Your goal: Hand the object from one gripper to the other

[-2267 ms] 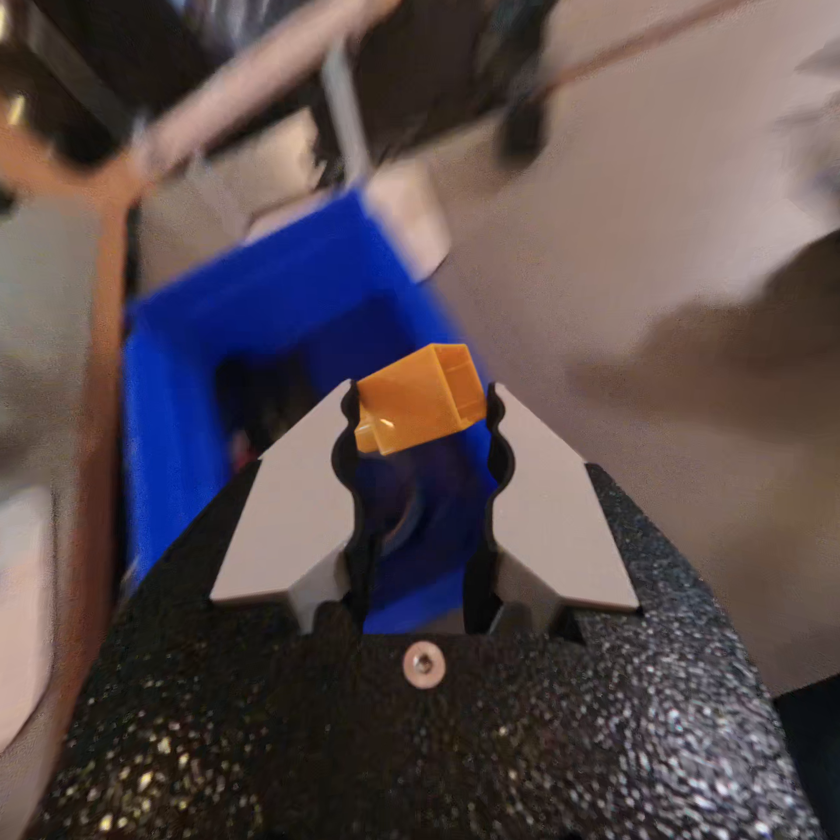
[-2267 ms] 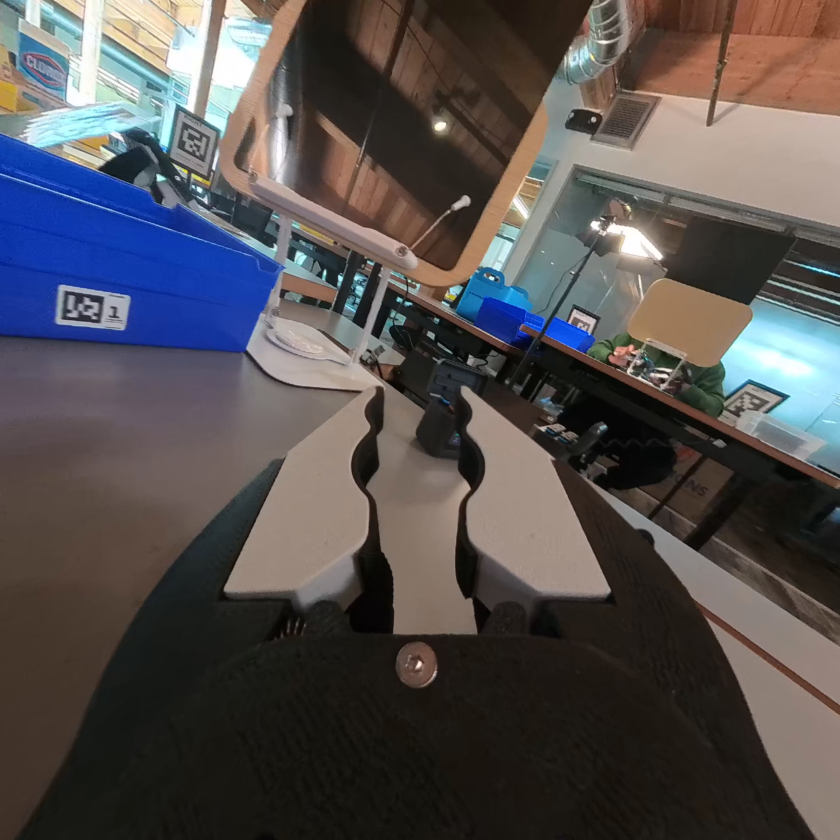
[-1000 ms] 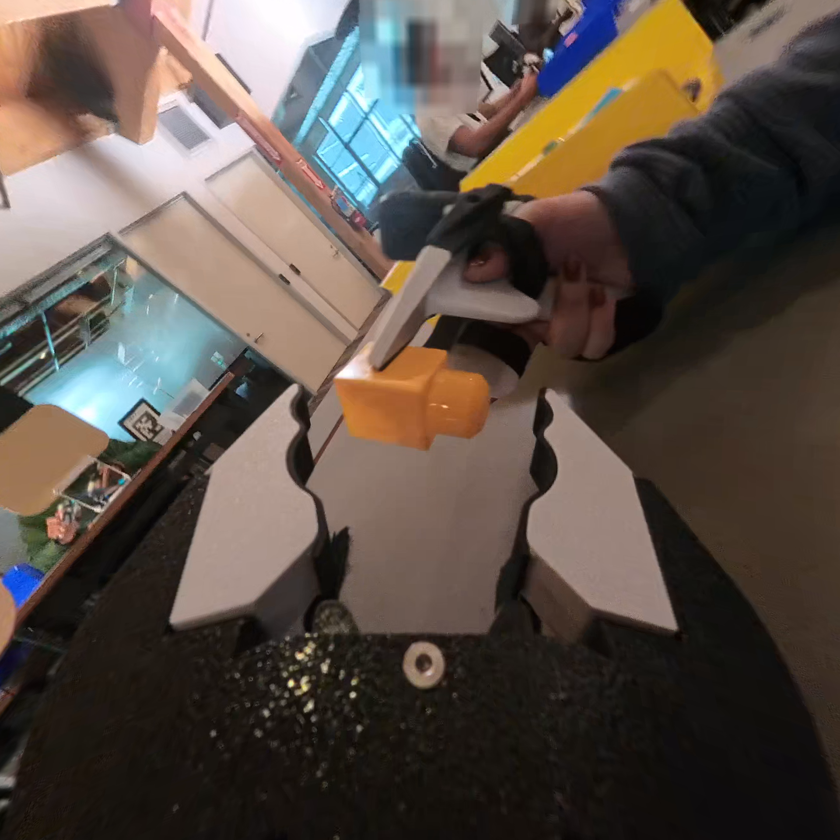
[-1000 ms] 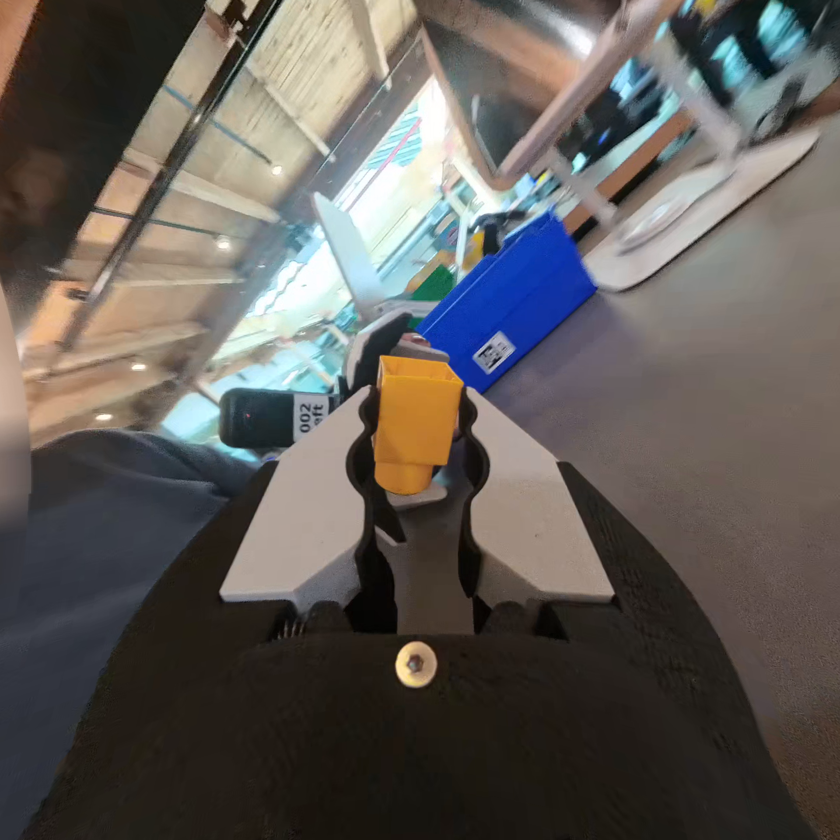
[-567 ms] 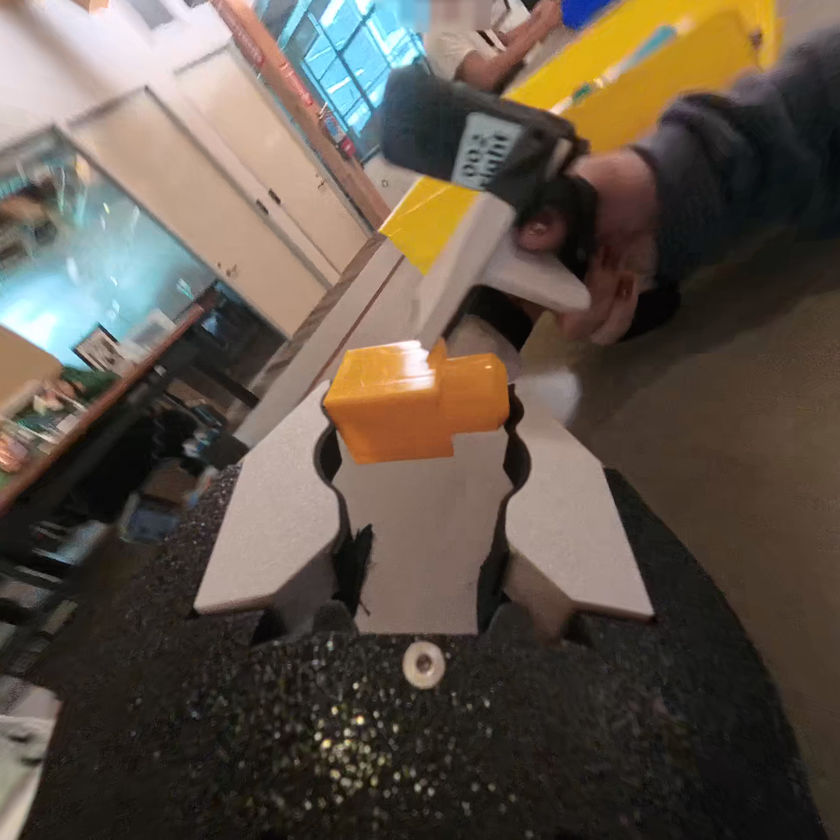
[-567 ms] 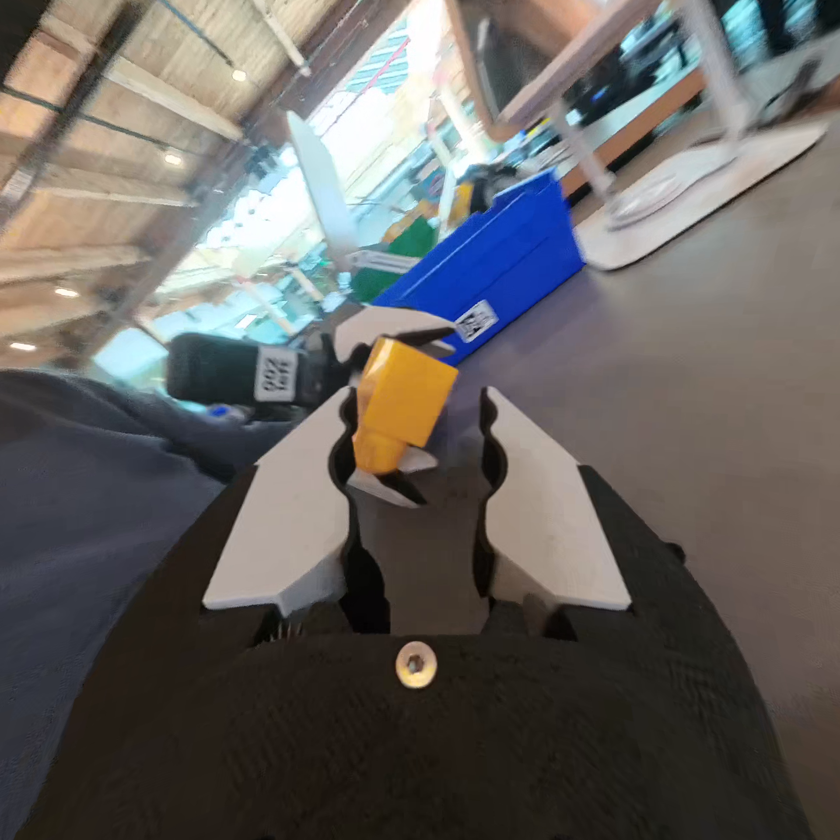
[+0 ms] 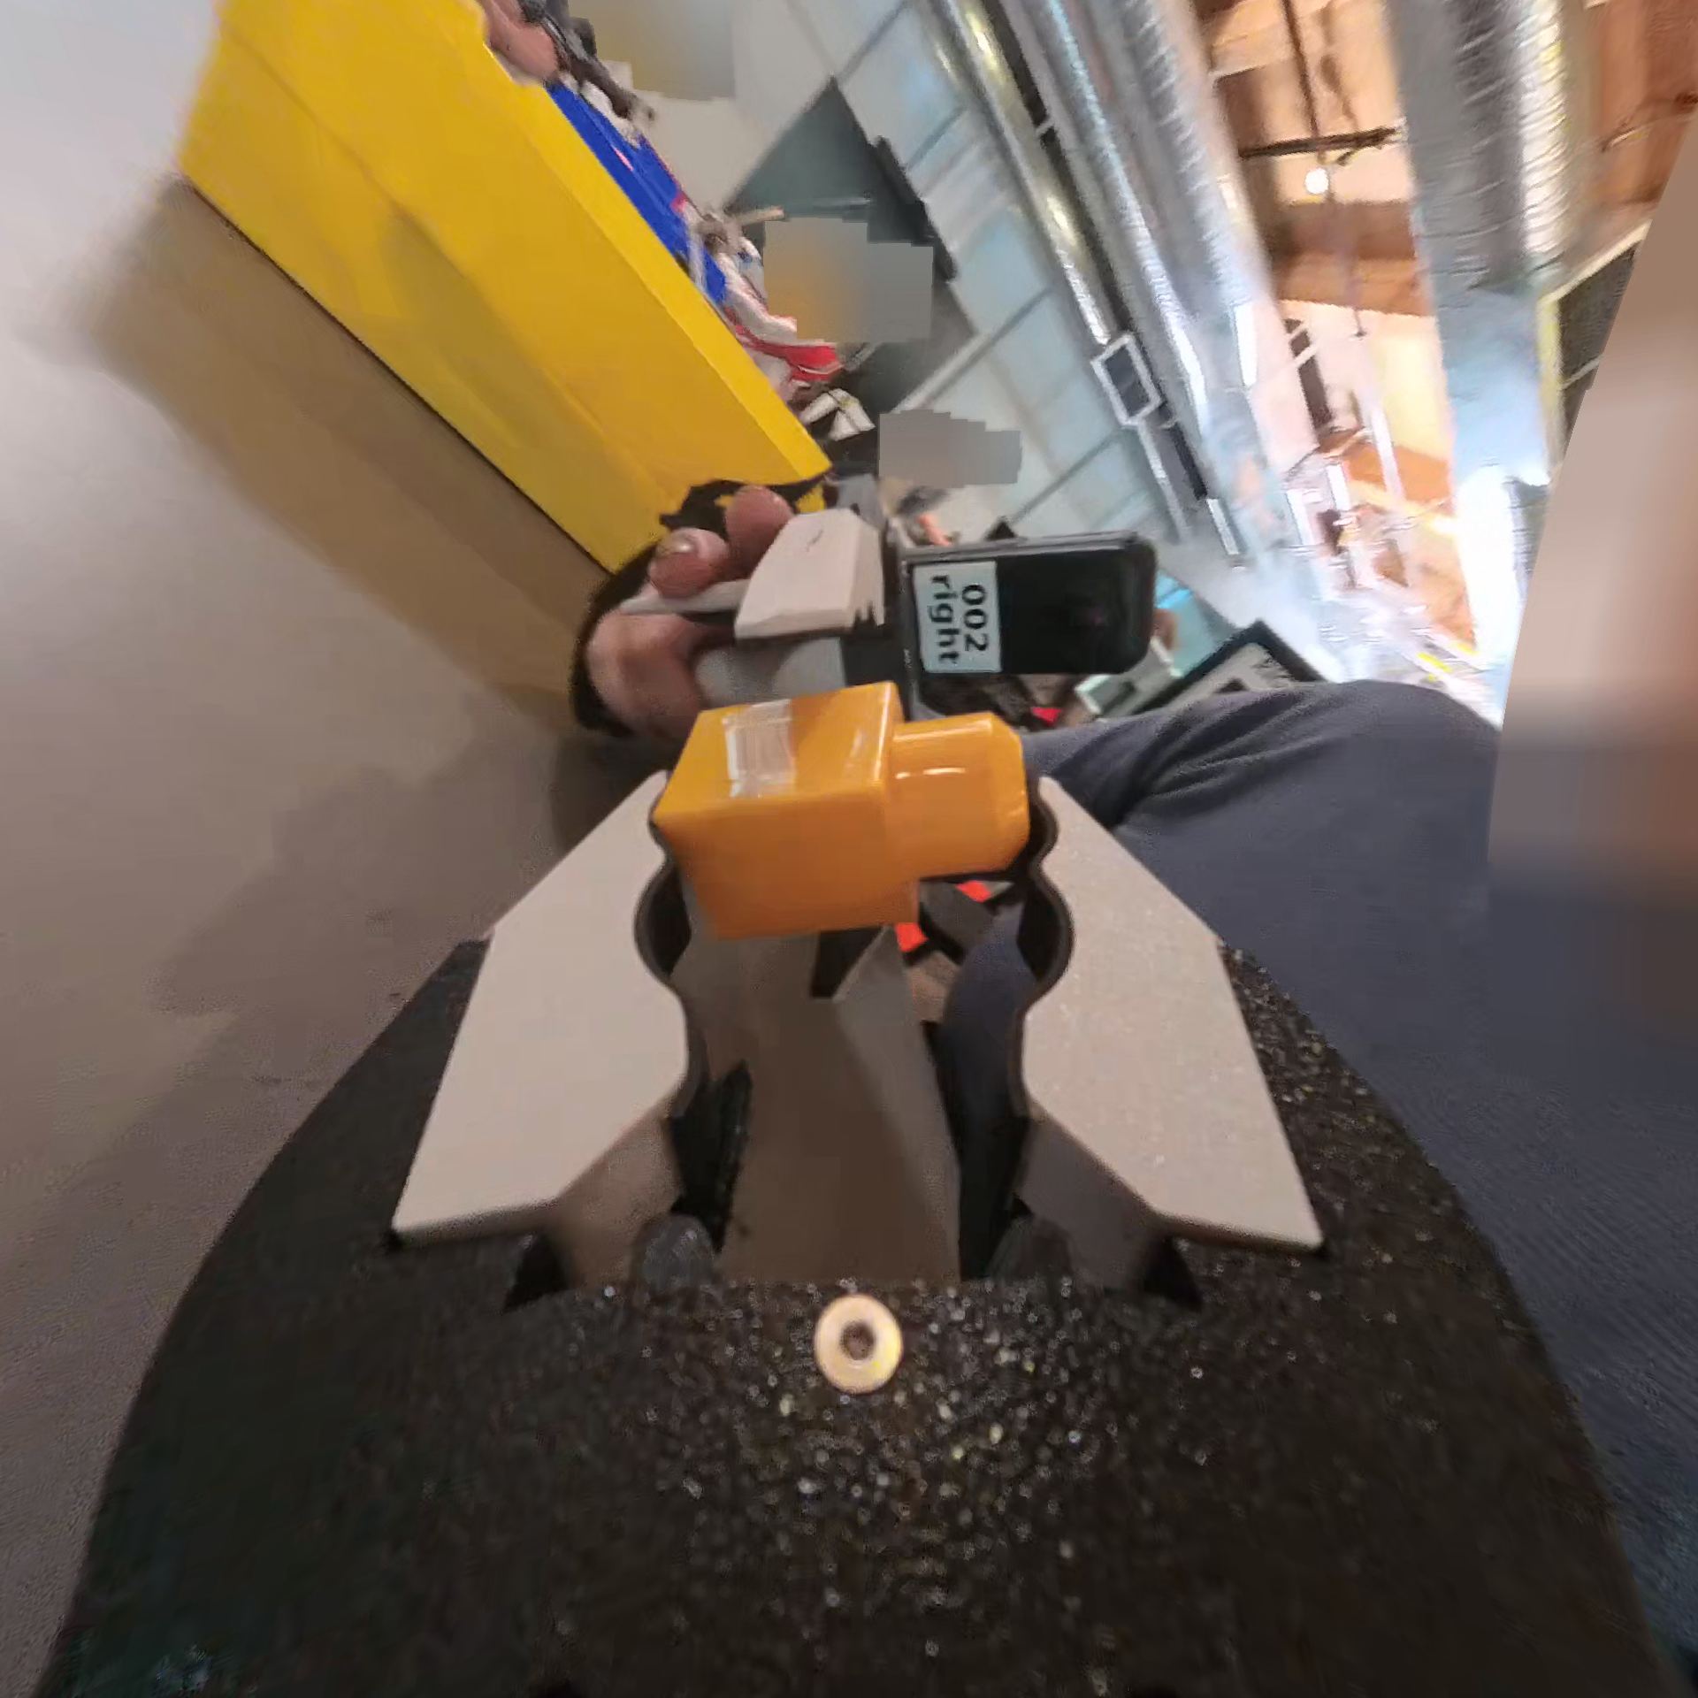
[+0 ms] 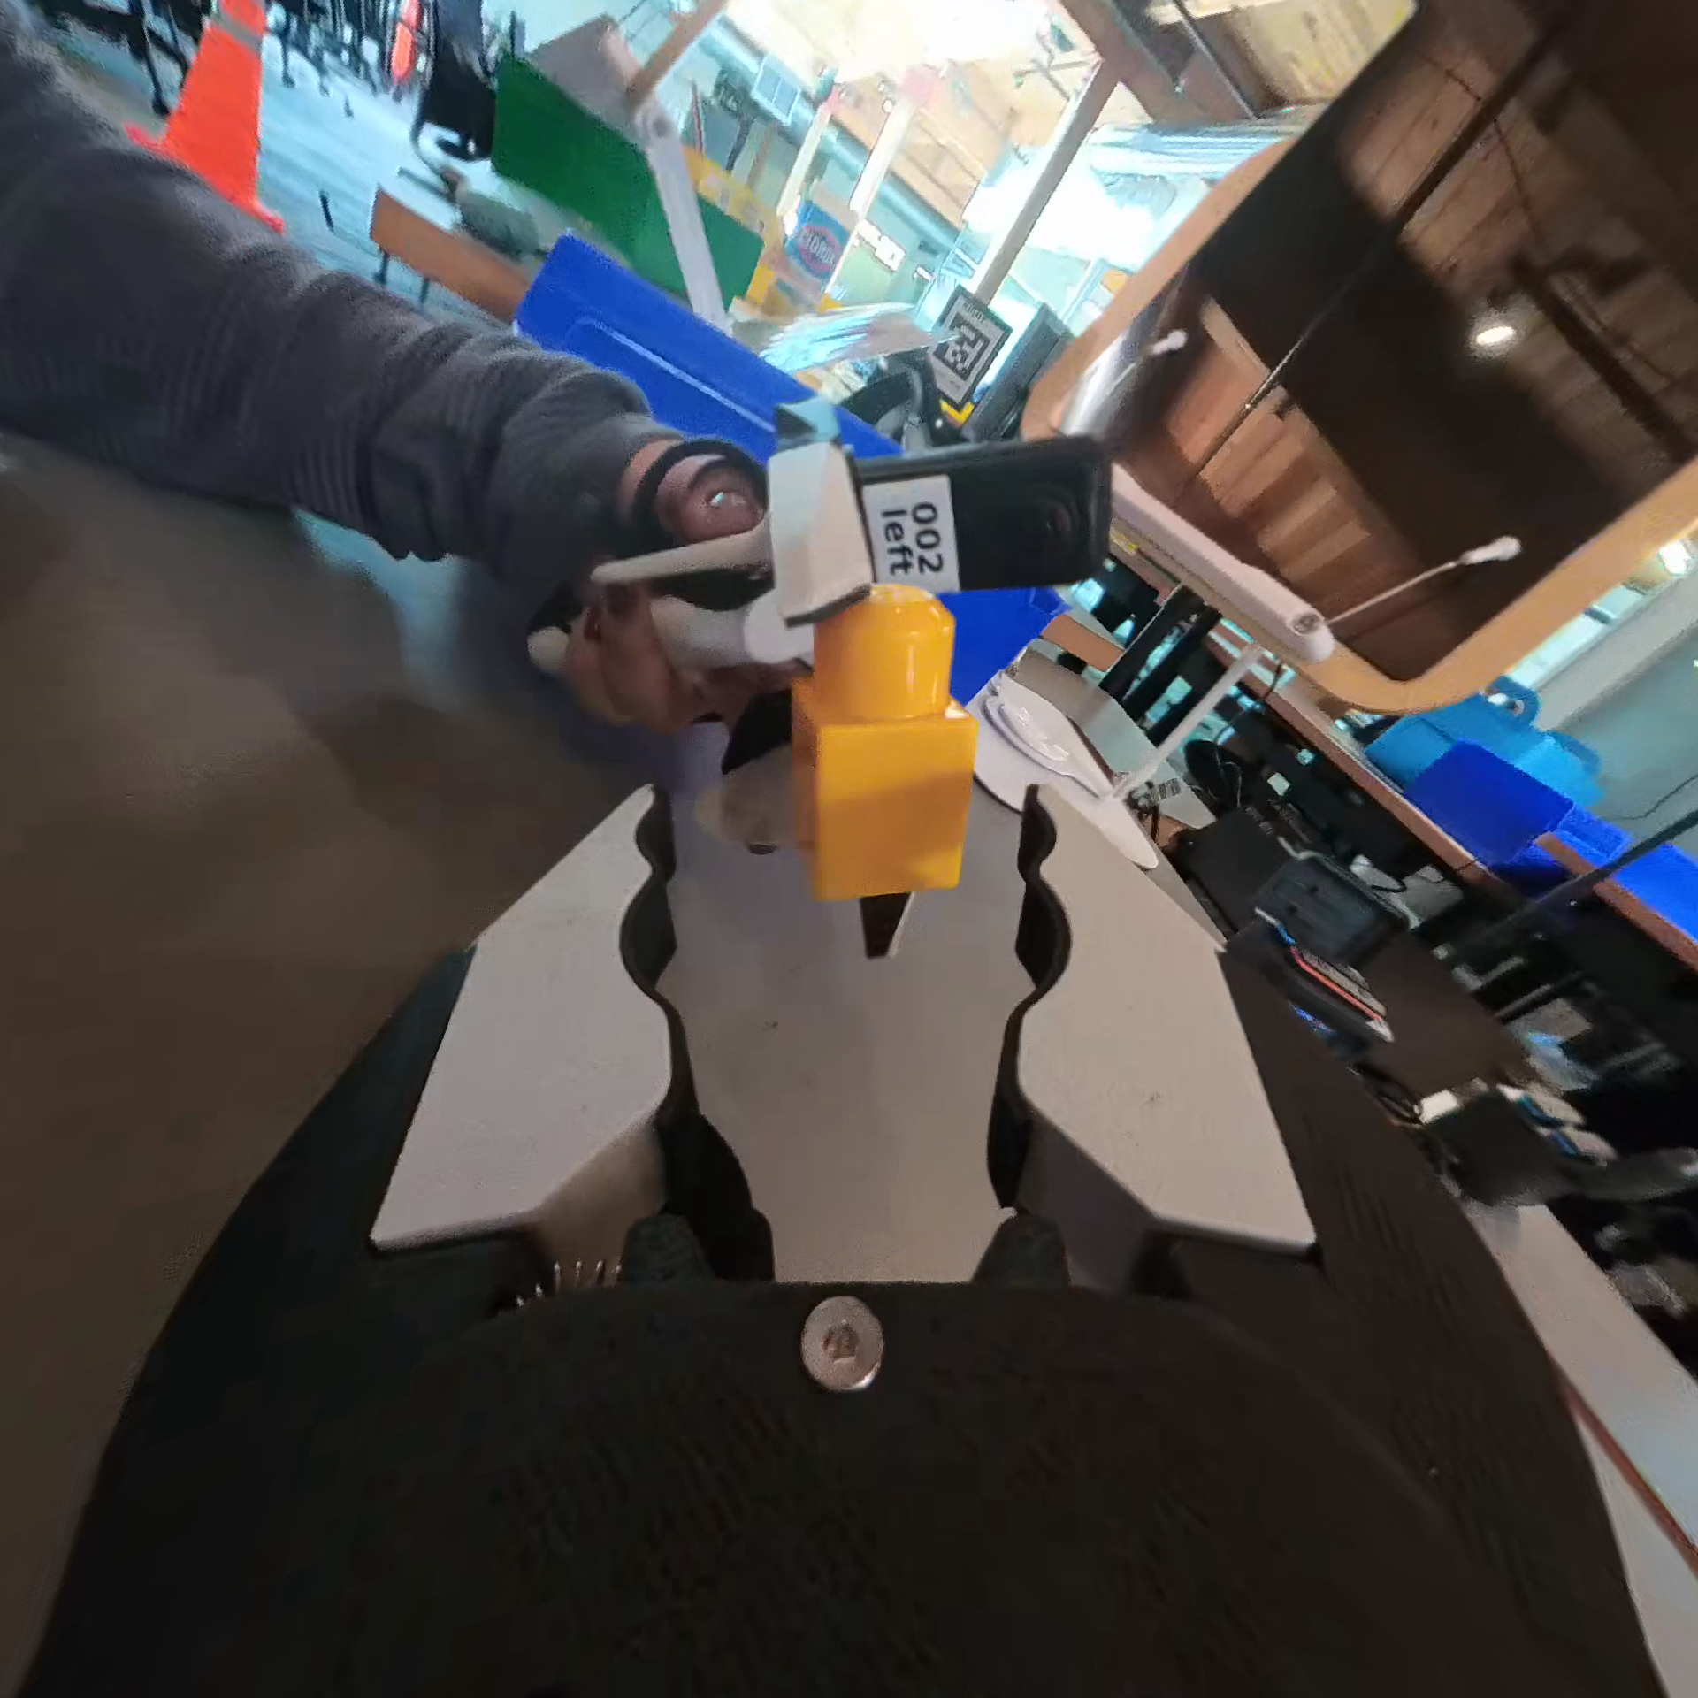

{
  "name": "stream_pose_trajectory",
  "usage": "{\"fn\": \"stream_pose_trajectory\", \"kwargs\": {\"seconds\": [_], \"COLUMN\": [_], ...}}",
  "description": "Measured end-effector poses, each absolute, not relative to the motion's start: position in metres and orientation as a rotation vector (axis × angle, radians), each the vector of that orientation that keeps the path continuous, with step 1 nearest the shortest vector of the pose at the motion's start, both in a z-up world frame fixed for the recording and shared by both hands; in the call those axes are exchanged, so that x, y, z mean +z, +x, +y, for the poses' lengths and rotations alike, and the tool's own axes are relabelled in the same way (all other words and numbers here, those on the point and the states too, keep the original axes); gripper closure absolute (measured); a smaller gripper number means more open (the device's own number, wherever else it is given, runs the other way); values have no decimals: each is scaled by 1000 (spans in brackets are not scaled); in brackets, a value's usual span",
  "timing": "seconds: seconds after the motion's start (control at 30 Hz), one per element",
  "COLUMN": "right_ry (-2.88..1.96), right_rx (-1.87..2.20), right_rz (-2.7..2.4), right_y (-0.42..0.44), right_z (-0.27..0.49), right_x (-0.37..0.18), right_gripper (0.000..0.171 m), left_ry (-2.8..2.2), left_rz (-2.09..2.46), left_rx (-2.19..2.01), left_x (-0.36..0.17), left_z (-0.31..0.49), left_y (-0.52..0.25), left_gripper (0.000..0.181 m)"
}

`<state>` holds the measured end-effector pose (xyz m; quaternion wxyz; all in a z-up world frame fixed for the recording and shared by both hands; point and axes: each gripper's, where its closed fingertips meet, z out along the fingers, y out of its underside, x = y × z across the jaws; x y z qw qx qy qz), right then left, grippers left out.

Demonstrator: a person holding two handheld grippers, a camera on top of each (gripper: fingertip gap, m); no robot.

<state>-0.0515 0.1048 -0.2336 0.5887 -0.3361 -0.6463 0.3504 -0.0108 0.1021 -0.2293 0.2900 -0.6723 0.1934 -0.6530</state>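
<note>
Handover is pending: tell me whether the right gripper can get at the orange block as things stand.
Probably yes. The right gripper is open, the orange block sits just beyond its fingertips, and the left gripper clamps only the block's stud and base ends, leaving its sides bare.

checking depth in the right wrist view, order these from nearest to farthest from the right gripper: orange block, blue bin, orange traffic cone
1. Orange block: just ahead of the right gripper, past its open fingertips, held by the left gripper.
2. Blue bin: on the table behind the block, upper middle.
3. Orange traffic cone: on the floor beyond, top left.
</note>
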Motion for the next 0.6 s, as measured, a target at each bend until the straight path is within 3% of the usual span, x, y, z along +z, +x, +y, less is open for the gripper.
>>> {"fn": "stream_pose_trajectory", "kwargs": {"seconds": [0.07, 0.13, 0.2, 0.23, 0.3, 0.37, 0.5, 0.6], "right_ry": [-772, -790, -872, -932, -1076, -1221, -1398, -1487], "right_rx": [812, 840, 912, 960, 1107, 1323, 1719, 1876], "right_rz": [-1510, -1498, -1465, -1433, -1349, -1268, -1188, -1220], "right_y": [-52, -51, -49, -48, -45, -42, -36, -36], "right_z": [102, 103, 109, 115, 127, 134, 132, 122], "right_x": [-235, -234, -231, -228, -221, -215, -211, -218], "right_gripper": [109, 134, 136, 136, 137, 137, 137, 137], "left_ry": [-1797, -1781, -1746, -1739, -1740, -1695, -1348, -1203], "left_rz": [541, 560, 547, 548, 607, 729, 988, 1141], "left_rx": [-1811, -1797, -1702, -1593, -1246, -792, 56, 283], "left_x": [-230, -230, -228, -229, -237, -244, -224, -230], "left_z": [95, 94, 104, 112, 130, 147, 151, 142], "left_y": [-4, -1, -2, -4, -15, -30, -38, -21], "left_gripper": [110, 109, 106, 92, 73, 64, 73, 75]}}
